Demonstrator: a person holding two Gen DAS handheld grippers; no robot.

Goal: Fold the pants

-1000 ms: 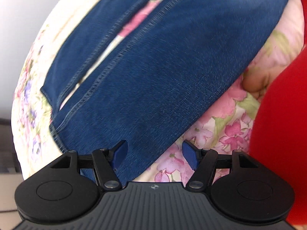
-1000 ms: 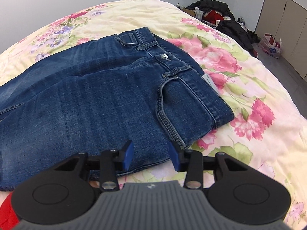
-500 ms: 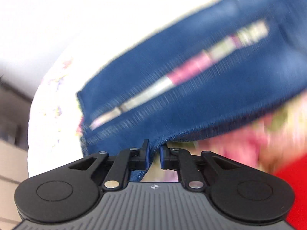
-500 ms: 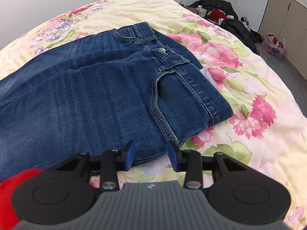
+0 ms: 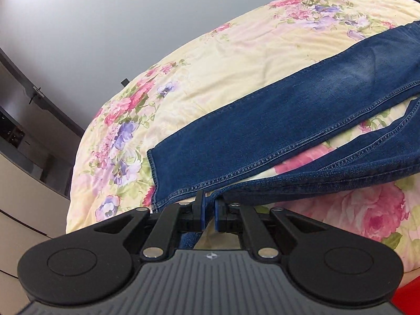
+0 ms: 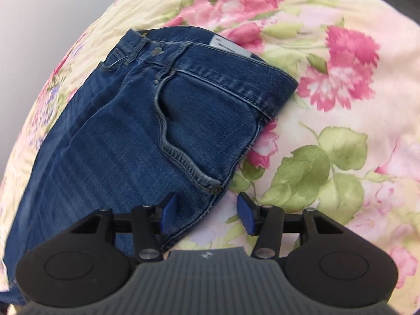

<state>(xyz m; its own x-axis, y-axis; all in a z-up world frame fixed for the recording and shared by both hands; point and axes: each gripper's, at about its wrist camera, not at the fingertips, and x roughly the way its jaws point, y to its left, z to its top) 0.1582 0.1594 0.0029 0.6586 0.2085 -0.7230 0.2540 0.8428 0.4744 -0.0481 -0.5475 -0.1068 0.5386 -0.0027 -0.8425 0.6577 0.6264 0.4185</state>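
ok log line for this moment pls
task: fold pants | left gripper: shut on jeans leg hem, lifted off bedspread | right gripper: open, closing, at jeans hip edge, nothing gripped

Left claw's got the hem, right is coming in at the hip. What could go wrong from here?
1. The left claw pinches only a thin edge of the jeans leg; the denim may slip out as it lifts.
2. The right claw has been closing but is not yet gripping; with only the side seam between its pads, it may close on the bedspread too.
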